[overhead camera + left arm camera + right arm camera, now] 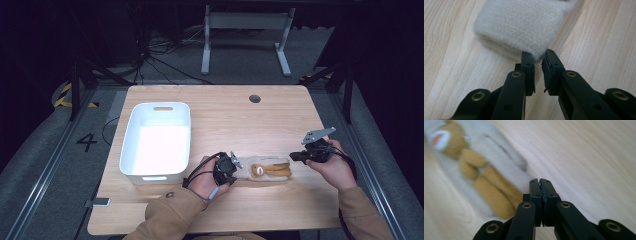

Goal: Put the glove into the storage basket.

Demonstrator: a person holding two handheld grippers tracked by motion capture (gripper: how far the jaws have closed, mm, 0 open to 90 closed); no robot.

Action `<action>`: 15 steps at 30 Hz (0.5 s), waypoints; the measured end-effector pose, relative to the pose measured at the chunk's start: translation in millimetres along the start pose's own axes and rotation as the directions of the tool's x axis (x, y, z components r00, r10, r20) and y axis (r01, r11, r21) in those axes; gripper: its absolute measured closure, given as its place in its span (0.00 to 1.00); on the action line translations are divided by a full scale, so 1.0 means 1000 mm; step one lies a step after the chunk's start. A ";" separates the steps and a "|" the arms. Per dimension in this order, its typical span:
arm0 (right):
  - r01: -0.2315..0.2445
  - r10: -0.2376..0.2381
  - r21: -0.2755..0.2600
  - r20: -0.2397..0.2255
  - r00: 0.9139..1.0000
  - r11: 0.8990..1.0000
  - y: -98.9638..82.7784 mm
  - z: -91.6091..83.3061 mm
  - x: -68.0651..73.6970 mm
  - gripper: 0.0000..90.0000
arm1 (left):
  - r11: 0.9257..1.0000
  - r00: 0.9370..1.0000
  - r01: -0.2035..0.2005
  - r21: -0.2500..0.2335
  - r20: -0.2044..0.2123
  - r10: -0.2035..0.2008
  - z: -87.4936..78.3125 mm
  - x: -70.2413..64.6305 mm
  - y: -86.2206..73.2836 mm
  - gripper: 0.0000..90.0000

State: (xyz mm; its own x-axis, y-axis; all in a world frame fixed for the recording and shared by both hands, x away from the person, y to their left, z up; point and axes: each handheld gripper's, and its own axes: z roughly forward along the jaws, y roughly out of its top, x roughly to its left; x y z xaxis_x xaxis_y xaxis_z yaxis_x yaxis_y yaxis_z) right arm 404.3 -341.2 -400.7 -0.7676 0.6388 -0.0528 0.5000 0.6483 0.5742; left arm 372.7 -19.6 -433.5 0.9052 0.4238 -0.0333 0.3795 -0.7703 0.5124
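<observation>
Fingertips of my left gripper (537, 58) stand a narrow slit apart, with the fuzzy corner of the grey sock (524, 25) poking into the gap; the pads look to be just at the fabric, and I can't tell whether they actually pinch it. My right gripper (540, 182) has its jaws pressed flat together with nothing between them, tips hovering just beside the sock's other end.

Outward from there: the sock (pale, with a tan bear figure (270, 170) on it) lies flat on the wooden table (225, 115), its long axis running straight across from my left hand (207, 180) to my right hand (335, 167). So each gripper faces one end, left at the cuff, right (300, 156) at the toe, and my left is the nearer, already at the cloth.

Well off to my left stands the white bin (157, 142), open side up. I judge the sock is bound there, so the lift would carry it leftward along its own length.
</observation>
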 end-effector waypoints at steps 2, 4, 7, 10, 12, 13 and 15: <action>0.027 -0.027 0.016 -0.039 0.999 1.000 0.002 0.004 0.005 0.99 | 1.000 1.000 0.003 -0.005 0.002 -0.003 0.000 0.000 0.000 0.90; 0.042 -0.040 0.026 -0.051 0.998 0.999 0.004 0.008 0.007 0.99 | 1.000 1.000 0.002 -0.005 0.001 -0.002 0.000 0.001 0.000 0.90; 0.056 -0.055 0.027 -0.026 0.998 0.998 0.007 0.020 0.012 0.99 | 1.000 1.000 0.004 -0.004 0.001 -0.004 0.000 0.001 -0.001 0.91; 0.064 -0.064 0.000 0.016 0.998 0.998 0.008 0.028 0.013 0.98 | 1.000 1.000 0.005 0.000 0.009 -0.005 0.001 0.002 -0.001 0.92; 0.068 -0.068 0.006 0.033 0.997 0.998 0.008 0.034 0.014 0.98 | 1.000 1.000 0.004 0.002 0.010 -0.004 0.001 0.003 -0.001 0.92; 0.076 -0.075 0.000 0.042 0.996 0.997 0.008 0.036 0.014 0.97 | 1.000 1.000 0.009 0.005 0.011 -0.009 0.001 0.003 -0.001 0.92; 0.074 -0.074 -0.002 0.045 0.996 0.997 0.008 0.038 0.015 0.97 | 1.000 1.000 0.009 0.004 0.013 -0.009 0.001 0.003 -0.001 0.92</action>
State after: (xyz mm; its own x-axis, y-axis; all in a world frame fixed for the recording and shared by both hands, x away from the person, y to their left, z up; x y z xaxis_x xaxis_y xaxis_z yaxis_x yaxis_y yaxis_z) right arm 412.3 -310.7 -427.8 -0.7837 0.6069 -0.1318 0.4408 0.6931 0.5704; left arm 375.2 -17.9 -435.2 0.9041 0.4245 -0.0496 0.3886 -0.7683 0.5087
